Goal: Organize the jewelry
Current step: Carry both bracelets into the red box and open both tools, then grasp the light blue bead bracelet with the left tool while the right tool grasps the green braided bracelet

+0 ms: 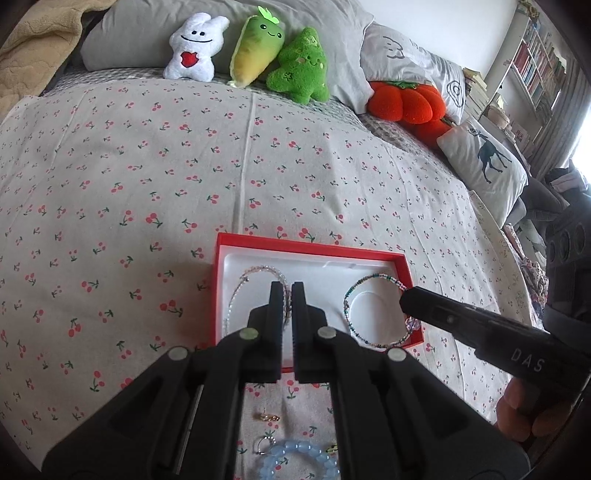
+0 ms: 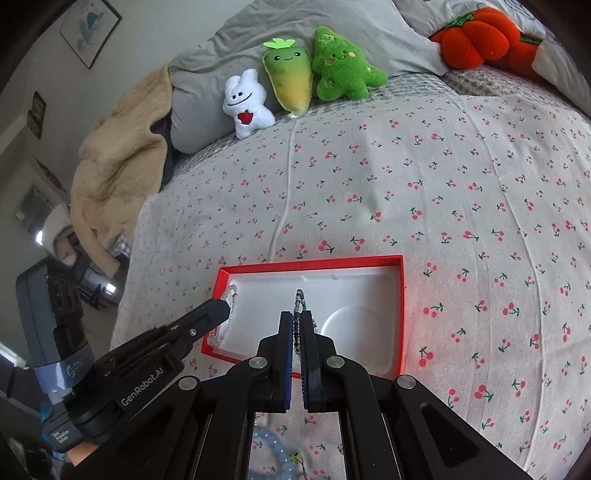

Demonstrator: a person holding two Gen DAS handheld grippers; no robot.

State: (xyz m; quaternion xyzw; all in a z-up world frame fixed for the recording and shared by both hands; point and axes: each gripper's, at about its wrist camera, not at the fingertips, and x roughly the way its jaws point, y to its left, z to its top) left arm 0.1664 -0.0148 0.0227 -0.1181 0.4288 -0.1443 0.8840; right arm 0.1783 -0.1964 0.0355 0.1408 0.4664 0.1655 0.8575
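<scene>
Now both grippers are over the red box [image 1: 314, 251], which lies open on the cherry-print bedspread [image 1: 147, 166] and has a white lining. The left gripper [image 1: 287, 295] has its jaws almost closed, and a clear beaded bracelet [image 1: 255, 275] is pinched between them; this bracelet hangs in the left half of the box, its loop partly hidden behind the fingers. The right gripper [image 2: 298, 325] is also closed, and it holds a green and pink beaded bracelet [image 2: 300, 299] edge-on between its blue pads, above the middle of the box near a round recess in the lining. From the left wrist view this second bracelet [image 1: 369, 314] shows as a wide ring in the right half of the box, and the right gripper's tip touches its far right side. In front of the box, on the near side and outside it, lie a light blue bead bracelet [image 1: 295, 458], a small gold ring [image 1: 267, 417] and a silver ring [image 1: 264, 445]. Behind the box, well apart, three plush toys [image 1: 251, 51] lean on a grey pillow [image 1: 221, 22].
</scene>
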